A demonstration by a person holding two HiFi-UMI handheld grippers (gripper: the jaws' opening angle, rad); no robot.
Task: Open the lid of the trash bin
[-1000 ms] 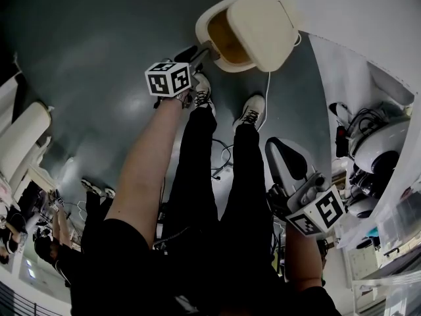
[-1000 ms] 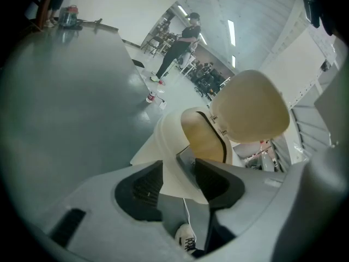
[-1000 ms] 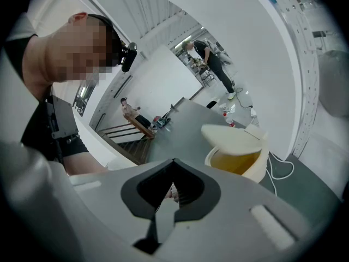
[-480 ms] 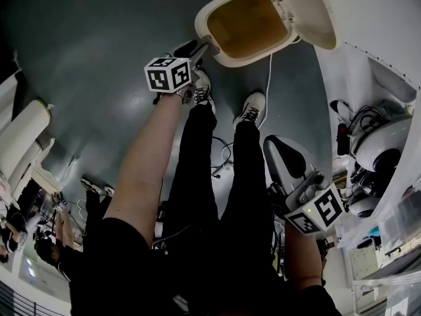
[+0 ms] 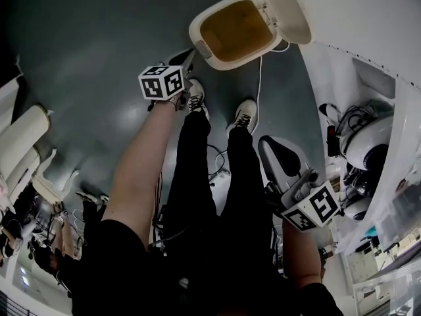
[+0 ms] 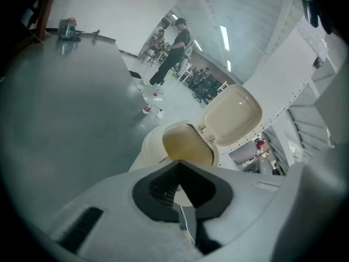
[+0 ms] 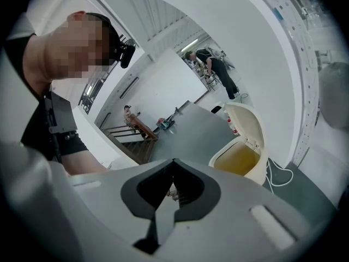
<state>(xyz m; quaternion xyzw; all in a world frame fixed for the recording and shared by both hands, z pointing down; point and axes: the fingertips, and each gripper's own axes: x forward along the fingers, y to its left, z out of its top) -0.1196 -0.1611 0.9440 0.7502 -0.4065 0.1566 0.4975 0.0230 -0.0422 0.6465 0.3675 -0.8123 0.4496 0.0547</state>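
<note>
Head view | rounded bin (image 5: 197, 37), lid (image 5: 289, 2) up | left fingers (image 6: 161, 189) just clenched | right fingers (image 7: 155, 189) clenched

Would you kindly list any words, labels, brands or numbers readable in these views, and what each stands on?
No readable text in any view.
Cream plastic trash bin and its raised lid: no label shows.
Two black-and-white marker cubes: square patterns only, no letters or digits.
Small items at the right edge: too small and blurred to read.
</note>
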